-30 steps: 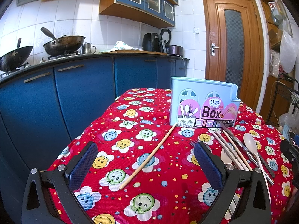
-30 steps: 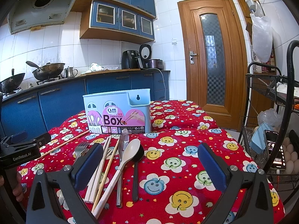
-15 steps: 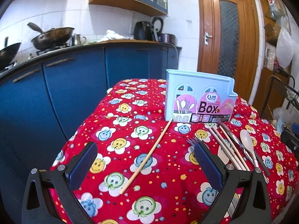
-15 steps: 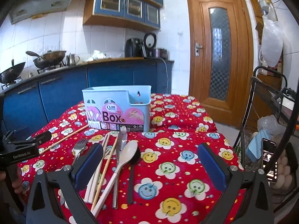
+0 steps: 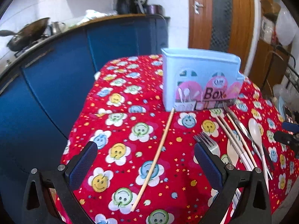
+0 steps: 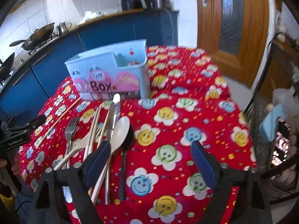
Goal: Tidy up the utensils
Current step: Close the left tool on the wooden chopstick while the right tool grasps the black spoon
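**Utensils Loose on the Table, Box Not Yet Filled**

A light blue utensil box [image 6: 110, 74] is seen standing upright toward the far edge of the table [image 6: 186, 130], which is covered by a red cloth with smiley flowers. Only its right-hand compartment can be looked into, and nothing but bare wall is visible there; the rest of the inside is hidden.

In front of the box, toward the near left of the table, a pile is laid out: a fork [image 6: 70, 130], pale chopsticks [image 6: 94, 125], a knife [image 6: 110, 119], a white spoon [image 6: 119, 130] and a dark spoon [image 6: 129, 140] partly under it. A single wooden chopstick [image 5: 155, 160] lies apart, its far tip just at the foot of the box.

The left gripper [image 5: 145, 160] is held spread over that lone chopstick, nothing pinched. The right gripper [image 6: 149, 158] is closing, with only cloth between its jaws; its left finger overlaps the white spoon's handle.

The pile is likely the hazard: crossed, overlapping handles could be dragged together, or two pieces caught at once. A thin chopstick flat on soft cloth may be missed or rolled, and the light box could be nudged if bumped.
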A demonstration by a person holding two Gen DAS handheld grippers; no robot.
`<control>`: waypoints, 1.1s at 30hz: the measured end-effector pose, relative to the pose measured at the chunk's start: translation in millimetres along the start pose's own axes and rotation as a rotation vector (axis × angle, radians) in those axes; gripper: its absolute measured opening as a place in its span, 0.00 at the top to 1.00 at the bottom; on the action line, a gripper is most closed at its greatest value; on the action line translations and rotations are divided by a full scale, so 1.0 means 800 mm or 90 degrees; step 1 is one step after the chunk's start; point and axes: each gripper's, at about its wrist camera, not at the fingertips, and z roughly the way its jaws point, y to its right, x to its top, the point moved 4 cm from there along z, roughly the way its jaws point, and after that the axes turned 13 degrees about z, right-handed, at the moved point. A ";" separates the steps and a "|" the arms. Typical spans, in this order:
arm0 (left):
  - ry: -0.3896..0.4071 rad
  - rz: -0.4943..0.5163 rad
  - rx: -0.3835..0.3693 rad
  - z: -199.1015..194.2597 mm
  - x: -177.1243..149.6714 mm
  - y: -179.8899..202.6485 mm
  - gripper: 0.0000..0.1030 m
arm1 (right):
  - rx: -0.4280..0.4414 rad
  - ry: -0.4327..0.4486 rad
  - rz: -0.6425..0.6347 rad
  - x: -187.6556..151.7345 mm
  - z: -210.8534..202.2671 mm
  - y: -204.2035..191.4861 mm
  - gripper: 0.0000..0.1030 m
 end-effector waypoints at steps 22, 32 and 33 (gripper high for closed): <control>-0.188 0.043 -0.132 0.062 -0.004 0.012 0.93 | -0.027 -0.215 -0.095 -0.003 0.054 -0.028 0.90; -0.239 0.024 -0.192 0.032 -0.032 0.026 0.96 | -0.060 -0.255 -0.091 -0.014 0.039 -0.012 0.93; -0.241 0.027 -0.191 0.030 -0.032 0.027 0.96 | -0.061 -0.259 -0.092 -0.014 0.038 -0.012 0.93</control>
